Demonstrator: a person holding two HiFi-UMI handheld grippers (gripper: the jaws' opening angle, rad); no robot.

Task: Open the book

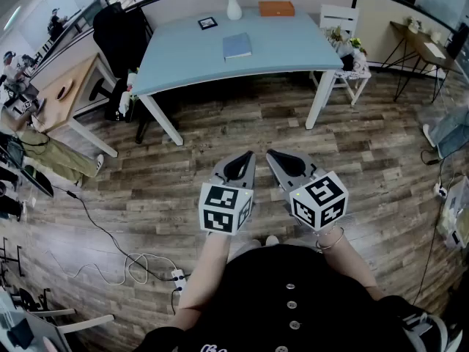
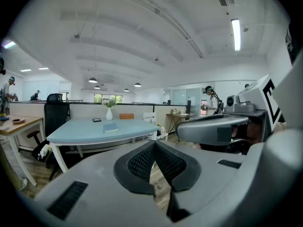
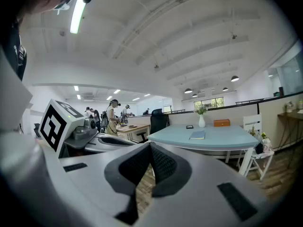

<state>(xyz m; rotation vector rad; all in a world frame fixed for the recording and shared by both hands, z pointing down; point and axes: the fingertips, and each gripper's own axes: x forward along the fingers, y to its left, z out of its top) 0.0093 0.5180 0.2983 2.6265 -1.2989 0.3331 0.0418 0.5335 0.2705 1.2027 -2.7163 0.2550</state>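
Progress: not begun; book (image 1: 237, 45) closed on far table (image 1: 297, 46) | left gripper (image 1: 250, 155): jaws together, empty | right gripper (image 1: 270, 155): jaws together, empty | left: approach, open.

We see a pale blue table (image 1: 293, 46) on the wood floor (image 1: 242, 127); on it a book (image 1: 237, 46), vase (image 1: 234, 7), orange box (image 1: 276, 8), small dark frame (image 1: 207, 23).

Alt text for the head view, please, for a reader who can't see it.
A person on a wood floor holds the left gripper and right gripper side by side, both shut and empty, pointing toward a light blue table ahead. A closed blue book lies on it, untouched, with a white vase and an orange box near its far edge.
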